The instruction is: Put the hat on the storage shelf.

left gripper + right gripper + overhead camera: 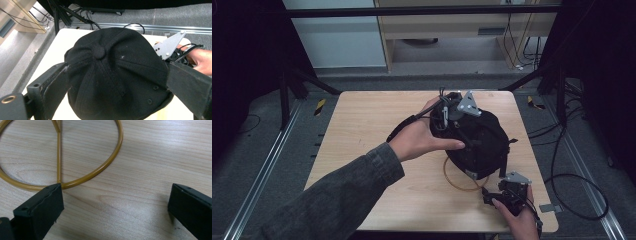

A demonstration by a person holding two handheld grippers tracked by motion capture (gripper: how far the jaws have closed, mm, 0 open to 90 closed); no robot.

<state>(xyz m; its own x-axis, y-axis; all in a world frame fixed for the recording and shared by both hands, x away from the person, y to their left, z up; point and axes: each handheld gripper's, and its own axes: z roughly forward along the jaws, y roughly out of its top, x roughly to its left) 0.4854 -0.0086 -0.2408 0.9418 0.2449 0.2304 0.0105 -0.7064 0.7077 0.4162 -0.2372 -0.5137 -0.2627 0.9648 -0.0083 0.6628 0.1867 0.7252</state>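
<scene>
High view: your left gripper (pixel 451 116) sits at the far-left edge of the black cap (pixel 479 142), which perches on a gold wire stand (pixel 458 179) right of centre on the counter (pixel 362 130). Your left hand (pixel 419 140) wraps the gripper, thumb reaching across toward the crown. Your right gripper (pixel 493 194) is at the near right edge of the counter, just beside the stand's ring base and below the cap. So the left gripper is the one on the cap; the right one is nearer the stand base.

Left gripper view: cap (pixel 117 75) lies dead ahead between the jaws, crown button (pixel 98 53) up and slightly left of centre. The jaws are wide and straddle the crown, one on each side, touching or nearly touching the fabric; I can't tell whether they press it yet. Right gripper's grey plate (pixel 168 46) shows beyond the cap's right side.

Right gripper view: jaws wide apart, holding nothing. Gold ring of the stand (pixel 105 163) lies flat on the counter (pixel 155 170) ahead and to the left; the left jaw tip touches or just overlaps the ring where the upright rod (pixel 58 155) joins it. The right jaw is well clear of the wire.
</scene>
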